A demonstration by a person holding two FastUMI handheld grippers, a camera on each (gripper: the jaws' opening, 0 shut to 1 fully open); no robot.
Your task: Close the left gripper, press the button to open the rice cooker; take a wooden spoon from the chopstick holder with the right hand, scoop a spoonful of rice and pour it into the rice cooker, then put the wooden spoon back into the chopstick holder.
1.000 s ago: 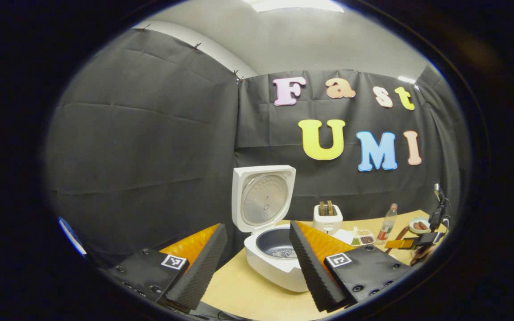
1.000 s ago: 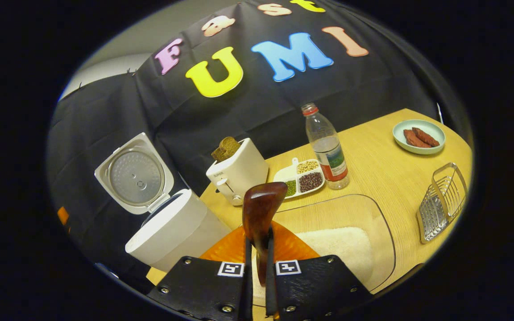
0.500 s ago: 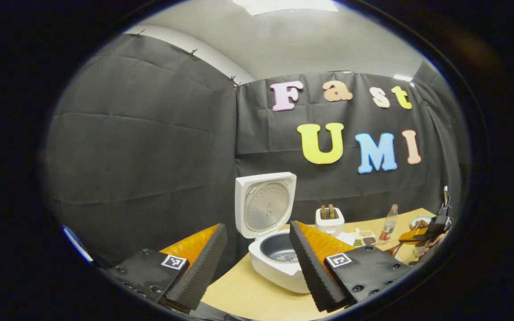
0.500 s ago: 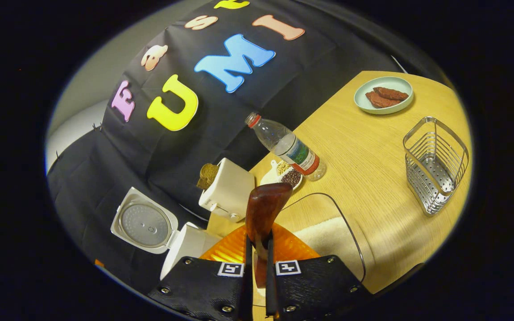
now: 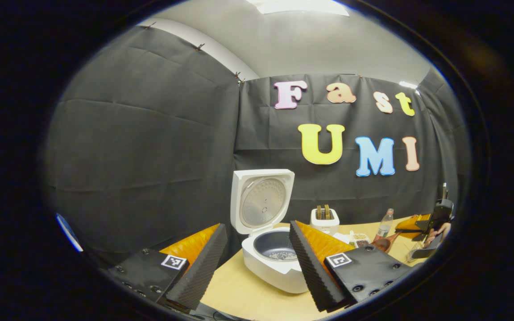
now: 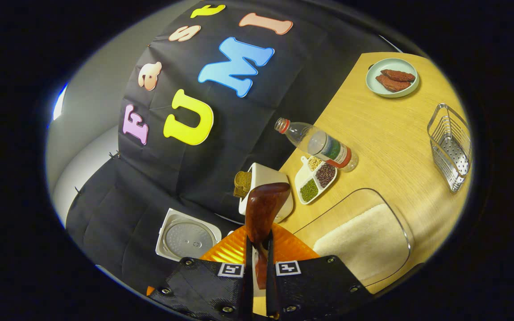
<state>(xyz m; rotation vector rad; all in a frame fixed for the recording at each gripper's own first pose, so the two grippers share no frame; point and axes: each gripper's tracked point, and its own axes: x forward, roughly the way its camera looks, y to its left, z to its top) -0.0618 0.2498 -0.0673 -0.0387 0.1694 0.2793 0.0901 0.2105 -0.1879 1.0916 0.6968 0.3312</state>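
Observation:
The white rice cooker (image 5: 268, 273) stands with its lid (image 5: 263, 200) up, and a little rice lies in the dark pot (image 5: 278, 248). My left gripper (image 5: 255, 228) hangs open in front of it, holding nothing. My right gripper (image 6: 257, 252) is shut on the handle of the brown wooden spoon (image 6: 263, 205), whose bowl points away from me. At the far right of the left gripper view, that right gripper (image 5: 423, 225) carries the spoon (image 5: 384, 244) over the table. The wire chopstick holder (image 6: 451, 147) stands at the right. A clear tray of rice (image 6: 364, 243) lies just past my right fingers.
On the wooden table (image 6: 386, 129) are a white toaster (image 6: 257, 176) with bread, a divided dish of beans (image 6: 315, 178), a plastic bottle (image 6: 319, 145) and a pale plate (image 6: 393, 78) of meat. The cooker's lid (image 6: 188, 234) sits low left in the right gripper view.
The right gripper has rolled and swung with the spoon, so the cooker slid low left and the wire holder went to the right edge. The left gripper stays open, almost still.

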